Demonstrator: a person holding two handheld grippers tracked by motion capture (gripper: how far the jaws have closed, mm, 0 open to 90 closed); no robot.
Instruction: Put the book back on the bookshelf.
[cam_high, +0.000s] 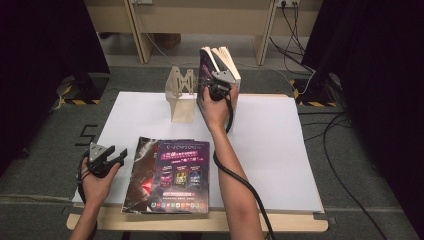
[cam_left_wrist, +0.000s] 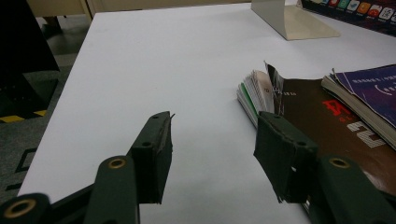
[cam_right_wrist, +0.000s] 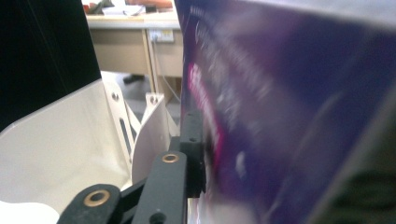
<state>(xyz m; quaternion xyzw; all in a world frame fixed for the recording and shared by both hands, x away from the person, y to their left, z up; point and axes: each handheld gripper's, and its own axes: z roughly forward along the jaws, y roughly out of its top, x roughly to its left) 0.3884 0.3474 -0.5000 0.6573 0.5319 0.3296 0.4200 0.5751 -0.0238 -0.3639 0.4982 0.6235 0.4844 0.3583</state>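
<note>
High view: right gripper clamps upright books at the far table edge, beside the bookend. Keep them vertical & slide flush vs bookend before letting go.
Left gripper view: left gripper open, empty, near flat magazines.
Right gripper view: purple glossy cover, blurred; one jaw presses it.

upright books right of bookend | flat magazines — table front-left, stacked
</note>
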